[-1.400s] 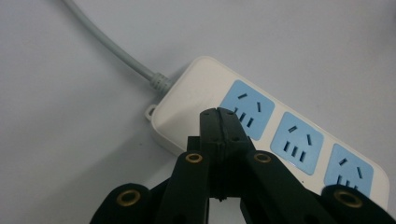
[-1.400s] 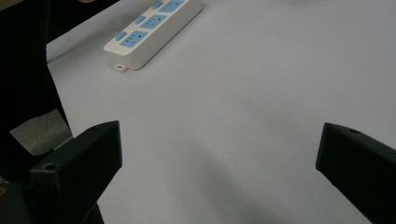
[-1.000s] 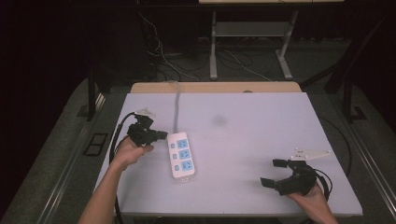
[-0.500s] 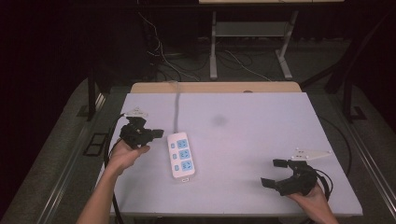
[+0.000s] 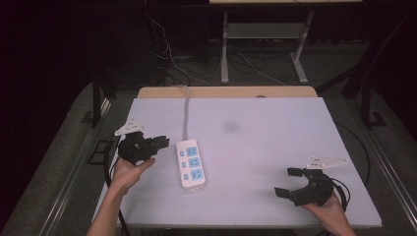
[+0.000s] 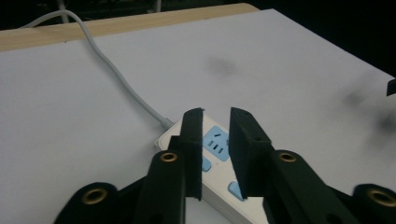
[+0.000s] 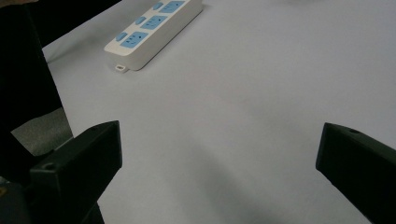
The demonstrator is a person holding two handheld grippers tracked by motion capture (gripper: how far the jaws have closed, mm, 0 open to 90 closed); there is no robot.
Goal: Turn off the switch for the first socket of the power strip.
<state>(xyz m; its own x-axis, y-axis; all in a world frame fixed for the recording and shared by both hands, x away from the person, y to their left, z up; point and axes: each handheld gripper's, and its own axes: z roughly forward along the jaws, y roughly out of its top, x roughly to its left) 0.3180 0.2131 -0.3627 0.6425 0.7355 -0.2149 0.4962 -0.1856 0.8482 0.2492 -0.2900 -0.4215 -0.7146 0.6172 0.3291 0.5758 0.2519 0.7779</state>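
Note:
A white power strip (image 5: 190, 163) with blue sockets lies left of centre on the pale table (image 5: 275, 142). Its grey cable (image 5: 187, 115) runs off the far edge. My left gripper (image 5: 162, 145) hovers just left of the strip and points at it. In the left gripper view its jaws (image 6: 215, 116) stand a narrow gap apart, with nothing between them and the power strip (image 6: 215, 140) just beyond. My right gripper (image 5: 284, 181) rests near the front right, wide open and bare. In the right gripper view, the right gripper (image 7: 219, 144) faces the far-off power strip (image 7: 154, 32).
A wooden strip (image 5: 226, 92) borders the table's far edge. A dark smudge (image 5: 229, 127) marks the tabletop near the middle. Behind the table stand metal frame legs (image 5: 224, 54) and loose floor cables (image 5: 169, 54). Dark floor flanks both sides.
My left gripper has drifted slightly toward the near edge and turned a little beside the strip. The right gripper and the strip have stayed put.

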